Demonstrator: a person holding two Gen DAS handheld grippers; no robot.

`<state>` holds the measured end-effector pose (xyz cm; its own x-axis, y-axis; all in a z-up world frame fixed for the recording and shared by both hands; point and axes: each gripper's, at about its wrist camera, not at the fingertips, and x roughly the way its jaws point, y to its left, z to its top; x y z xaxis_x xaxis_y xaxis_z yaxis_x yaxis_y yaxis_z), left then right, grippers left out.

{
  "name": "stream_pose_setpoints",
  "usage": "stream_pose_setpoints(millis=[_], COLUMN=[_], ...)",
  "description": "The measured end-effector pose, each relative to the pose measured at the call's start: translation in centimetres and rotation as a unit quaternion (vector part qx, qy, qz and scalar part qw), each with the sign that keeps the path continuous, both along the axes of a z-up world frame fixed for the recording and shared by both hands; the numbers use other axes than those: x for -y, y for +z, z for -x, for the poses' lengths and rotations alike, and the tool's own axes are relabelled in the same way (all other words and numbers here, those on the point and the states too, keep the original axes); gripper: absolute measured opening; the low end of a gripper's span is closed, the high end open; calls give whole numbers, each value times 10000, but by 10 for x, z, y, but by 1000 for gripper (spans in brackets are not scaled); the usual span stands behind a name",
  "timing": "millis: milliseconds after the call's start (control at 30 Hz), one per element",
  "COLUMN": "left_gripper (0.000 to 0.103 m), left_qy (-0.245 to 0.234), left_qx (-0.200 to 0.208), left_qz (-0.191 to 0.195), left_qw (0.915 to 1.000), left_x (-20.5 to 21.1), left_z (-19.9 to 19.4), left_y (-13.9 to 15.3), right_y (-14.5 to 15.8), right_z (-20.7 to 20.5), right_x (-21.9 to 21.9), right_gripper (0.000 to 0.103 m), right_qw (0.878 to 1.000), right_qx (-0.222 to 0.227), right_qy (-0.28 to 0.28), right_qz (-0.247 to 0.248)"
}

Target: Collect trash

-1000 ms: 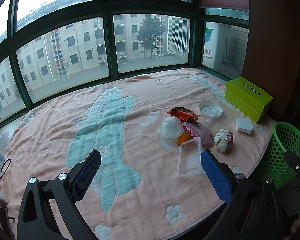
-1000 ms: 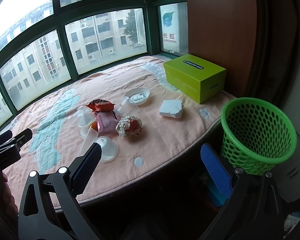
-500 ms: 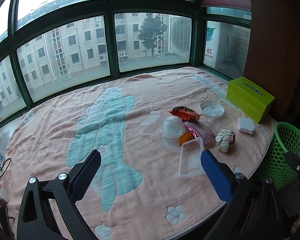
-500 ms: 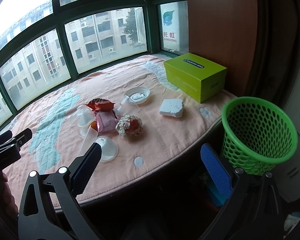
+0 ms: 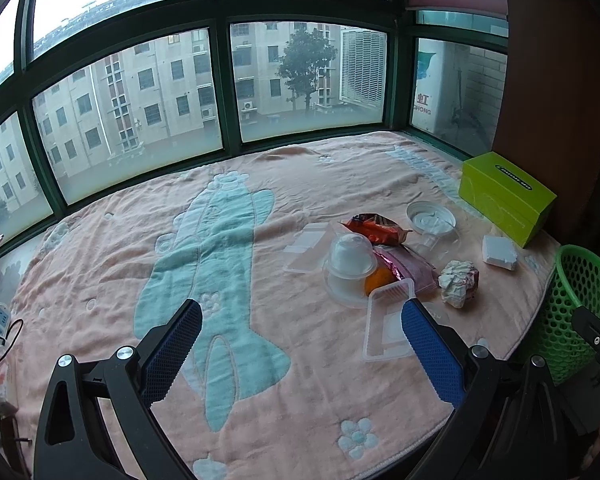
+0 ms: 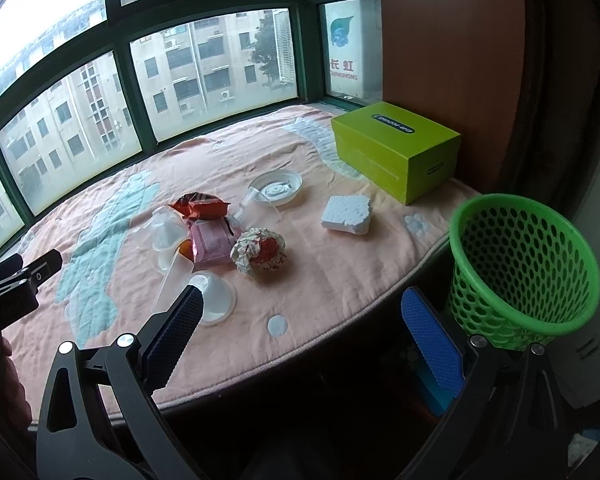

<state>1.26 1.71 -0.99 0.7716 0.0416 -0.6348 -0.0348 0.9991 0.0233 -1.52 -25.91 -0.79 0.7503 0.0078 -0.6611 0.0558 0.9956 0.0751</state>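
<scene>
hovering over the pink blanket (image 5: 284, 184), we carry both tools with jaws spread wide and nothing between the blue pads: the left hand-held gripper (image 5: 300, 344) and the right hand-held gripper (image 6: 300, 332) are both released.

the trash sits in one cluster on the blanket's right half. from the left hand-held gripper it lies ahead and to the right; the clear plastic tray (image 5: 386, 322) is nearest, just beside the right pad, its long axis running roughly away from us. beyond it are a clear dome cup (image 5: 350, 254), an orange snack wrapper (image 5: 374, 228), a pink wrapper (image 5: 410, 266), a crumpled paper ball (image 5: 458, 282), a white round lid (image 5: 430, 218) and a white foam block (image 5: 499, 252).

from the right hand-held gripper the same pile lies ahead and to the left, with the paper ball and a clear cup (image 6: 216, 296) nearest. the green mesh basket (image 6: 524, 268) stands off the blanket's edge, close on the right tool's right side, and looks empty as far as we can see in. so we judge the right hand better placed for drops, the left for the tray.

a lime green box (image 6: 396, 146) rests by the brown wall; a curved bay window (image 5: 220, 80) faces apartment blocks.
</scene>
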Motion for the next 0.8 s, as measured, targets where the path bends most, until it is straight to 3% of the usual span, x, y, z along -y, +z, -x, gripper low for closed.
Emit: stream_pose_setpoints(millis=[800], left_gripper=[97], left_qy=[347], left_qx=[-403], left_qz=[-11], left_qw=[9986], left_x=[-23], left_z=[-36], left_y=[-17], right_y=[-34], right_z=[-75], right_x=[-20], right_gripper=[97], right_qw=[9956], right_qx=[-389], right_qy=[848], right_qz=[-100])
